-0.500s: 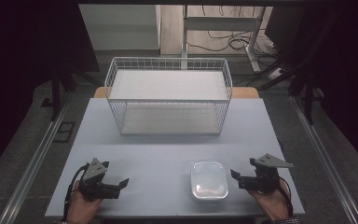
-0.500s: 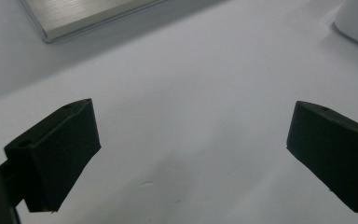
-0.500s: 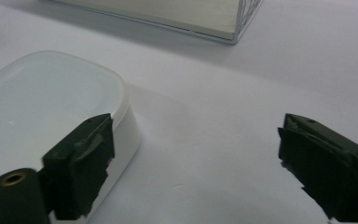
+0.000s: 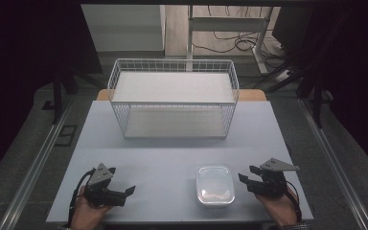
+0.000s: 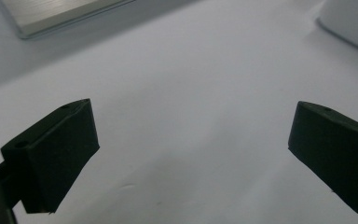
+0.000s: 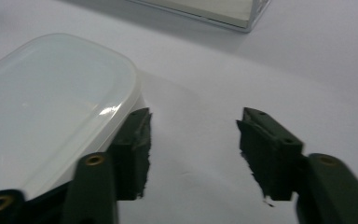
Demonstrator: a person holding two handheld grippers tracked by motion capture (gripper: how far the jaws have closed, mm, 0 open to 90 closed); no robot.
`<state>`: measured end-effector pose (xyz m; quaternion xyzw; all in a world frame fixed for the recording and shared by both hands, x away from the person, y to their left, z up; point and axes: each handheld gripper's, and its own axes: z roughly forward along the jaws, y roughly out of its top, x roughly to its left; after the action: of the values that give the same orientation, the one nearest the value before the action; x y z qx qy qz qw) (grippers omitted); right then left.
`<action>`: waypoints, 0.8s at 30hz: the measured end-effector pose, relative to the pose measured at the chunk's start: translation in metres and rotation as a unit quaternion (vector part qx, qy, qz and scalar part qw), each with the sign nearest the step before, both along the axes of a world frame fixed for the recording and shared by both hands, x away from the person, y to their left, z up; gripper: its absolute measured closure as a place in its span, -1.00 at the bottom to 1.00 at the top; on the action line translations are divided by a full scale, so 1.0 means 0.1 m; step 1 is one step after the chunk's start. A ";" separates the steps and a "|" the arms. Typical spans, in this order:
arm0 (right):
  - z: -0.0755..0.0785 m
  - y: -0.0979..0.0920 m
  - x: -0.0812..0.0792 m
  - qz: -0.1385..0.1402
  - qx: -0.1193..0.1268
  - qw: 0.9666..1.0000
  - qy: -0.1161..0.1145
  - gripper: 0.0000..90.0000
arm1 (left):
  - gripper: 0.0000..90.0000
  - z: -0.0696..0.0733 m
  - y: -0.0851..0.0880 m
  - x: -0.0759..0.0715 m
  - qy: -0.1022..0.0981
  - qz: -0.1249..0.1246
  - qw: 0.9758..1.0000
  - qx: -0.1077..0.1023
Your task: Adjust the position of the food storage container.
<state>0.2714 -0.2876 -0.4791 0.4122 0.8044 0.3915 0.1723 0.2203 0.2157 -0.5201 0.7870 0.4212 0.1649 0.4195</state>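
Observation:
A clear plastic container with a lid lies on the pale table near the front right. My right gripper sits just right of it, open and holding nothing. In the right gripper view the container lies beside the left jaw of the open right gripper, outside the gap. My left gripper rests at the front left, open, pointing right toward the container. In the left gripper view its jaws stand wide apart over bare table, with a corner of the container at the top right.
A white wire basket stands at the back middle of the table; its base shows in the gripper views. Dark floor, metal rails and cables surround the table. A hand holds each gripper at the front edge.

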 end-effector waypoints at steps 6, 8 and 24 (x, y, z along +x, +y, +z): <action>0.02 0.04 -0.01 0.026 -0.021 0.999 0.007 0.64 | -0.95 0.00 -0.04 -0.01 -0.004 -0.008 1.000 -0.002; 0.01 0.08 0.00 0.032 -0.021 0.999 0.022 0.97 | -0.88 0.00 -0.06 -0.02 -0.008 -0.015 1.000 0.006; -0.03 0.37 0.23 0.061 -0.028 0.997 0.047 0.98 | -0.85 -0.01 -0.04 -0.02 -0.017 0.001 1.000 0.011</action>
<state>0.2947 -0.2505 -0.4823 0.3750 0.8459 0.3591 0.1216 0.2183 0.2119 -0.5212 0.7883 0.4130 0.1836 0.4175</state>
